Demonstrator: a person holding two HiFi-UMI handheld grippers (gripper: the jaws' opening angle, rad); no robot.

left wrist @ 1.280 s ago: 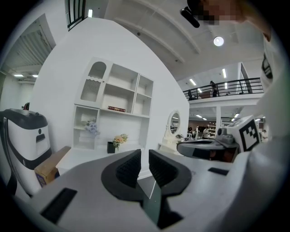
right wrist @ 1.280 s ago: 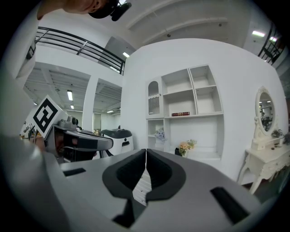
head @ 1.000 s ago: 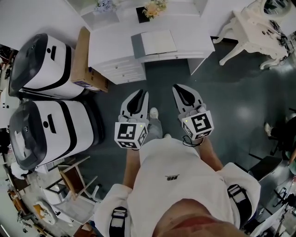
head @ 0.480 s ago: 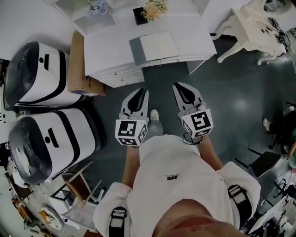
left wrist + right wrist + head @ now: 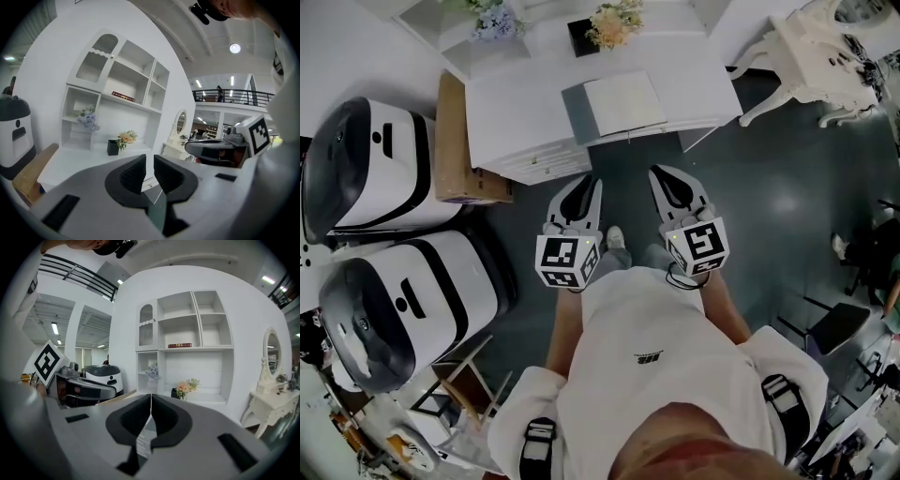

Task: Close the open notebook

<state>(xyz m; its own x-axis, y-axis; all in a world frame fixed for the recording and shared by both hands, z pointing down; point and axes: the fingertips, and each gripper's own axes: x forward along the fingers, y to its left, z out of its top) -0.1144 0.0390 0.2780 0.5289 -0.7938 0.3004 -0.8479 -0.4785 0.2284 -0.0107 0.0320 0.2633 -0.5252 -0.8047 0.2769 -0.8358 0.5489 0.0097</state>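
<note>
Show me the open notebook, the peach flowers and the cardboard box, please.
open notebook [image 5: 623,101], head view, on its white page.
peach flowers [image 5: 614,23], head view, on the blooms.
cardboard box [image 5: 455,136], head view, on its top face.

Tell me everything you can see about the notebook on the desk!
The notebook lies flat and open on the white desk, near its front edge. It shows a pale, blank-looking page, with a grey part along one side. It sits slightly askew. Nothing but the desk touches it.
</note>
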